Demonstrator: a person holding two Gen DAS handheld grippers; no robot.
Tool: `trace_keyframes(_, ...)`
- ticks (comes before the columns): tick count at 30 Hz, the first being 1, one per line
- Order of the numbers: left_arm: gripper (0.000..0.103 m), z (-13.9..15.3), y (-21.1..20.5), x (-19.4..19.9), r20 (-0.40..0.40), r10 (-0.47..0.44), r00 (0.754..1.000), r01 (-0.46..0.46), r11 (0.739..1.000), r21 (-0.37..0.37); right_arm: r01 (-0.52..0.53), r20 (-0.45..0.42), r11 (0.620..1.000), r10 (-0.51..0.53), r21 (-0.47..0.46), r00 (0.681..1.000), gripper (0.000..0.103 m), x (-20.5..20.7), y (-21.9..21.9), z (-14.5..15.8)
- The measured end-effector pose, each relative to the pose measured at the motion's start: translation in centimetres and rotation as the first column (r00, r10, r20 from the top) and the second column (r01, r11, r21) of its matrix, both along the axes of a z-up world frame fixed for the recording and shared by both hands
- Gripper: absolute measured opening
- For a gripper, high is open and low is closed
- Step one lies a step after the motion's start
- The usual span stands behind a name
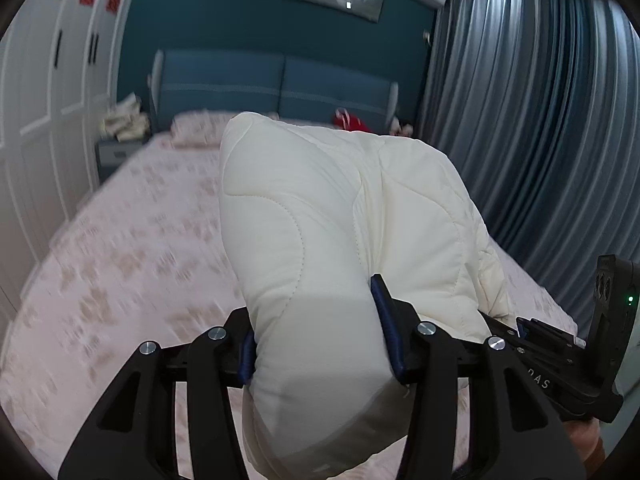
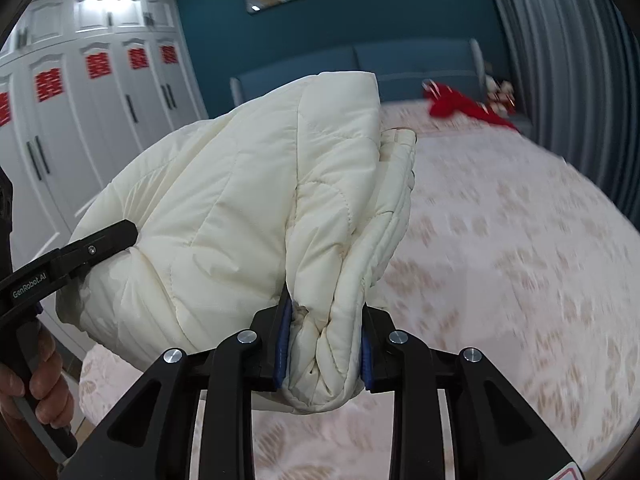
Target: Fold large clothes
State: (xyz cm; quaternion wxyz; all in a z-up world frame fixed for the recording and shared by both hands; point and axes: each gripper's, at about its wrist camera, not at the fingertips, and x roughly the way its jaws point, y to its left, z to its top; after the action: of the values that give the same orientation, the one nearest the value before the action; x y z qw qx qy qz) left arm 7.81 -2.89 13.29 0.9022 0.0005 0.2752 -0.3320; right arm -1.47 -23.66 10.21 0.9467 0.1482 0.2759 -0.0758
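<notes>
The left hand-held gripper [image 1: 316,344] is clamped on a thick fold of the cream quilted jacket [image 1: 340,216], which bulges up ahead of it. The right hand-held gripper [image 2: 324,344] pinches a bunched edge of the same jacket, held off the bed [image 2: 500,260]. Only the right view shows a hand [image 2: 36,384] on the other handle. Behind are white wardrobes [image 2: 100,112] and grey curtains [image 1: 540,120].

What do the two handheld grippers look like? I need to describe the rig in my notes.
Both the left gripper and the right gripper are matte black, with angular linkage arms joined by round silver bolts and blue pads lining the fingers. One side bar carries white GenRobot.AI lettering. A small green light glows on one body.
</notes>
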Motion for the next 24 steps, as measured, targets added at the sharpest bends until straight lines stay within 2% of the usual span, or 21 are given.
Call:
trace_keyframes(7, 0.047, 2.6, 4.7, 2.9, 0.095, 0.051, 0.994, -0.047, 0.998, -0.040, -0.058, 0.077, 0.995, 0.064, -0.082, 0.995, 0.026, 4.6, 4.2, 3.2)
trace_keyframes(12, 0.048, 2.0, 7.2, 5.6, 0.117, 0.078, 0.990, -0.073, 0.996, -0.046, -0.095, 0.091, 0.990, 0.105, -0.107, 0.990, 0.026, 7.8, 6.6, 3.0)
trace_keyframes(16, 0.048, -0.6, 8.6, 8.0, 0.085, 0.093, 0.992, -0.091, 0.995, -0.027, -0.125, 0.043, 0.988, 0.130, -0.095, 0.991, 0.026, 11.0, 7.7, 0.1)
trace_keyframes(21, 0.048, -7.4, 9.5, 11.4, -0.018, 0.106, 0.994, -0.105, 0.994, 0.030, -0.143, -0.074, 0.989, 0.141, -0.032, 0.987, 0.026, 13.9, 8.3, -6.0)
trace_keyframes(24, 0.048, -11.4, 9.6, 12.8, -0.081, 0.114, 0.990, -0.109, 0.992, 0.064, -0.149, -0.147, 0.988, 0.143, -0.031, 0.979, 0.026, 15.0, 8.8, -9.6)
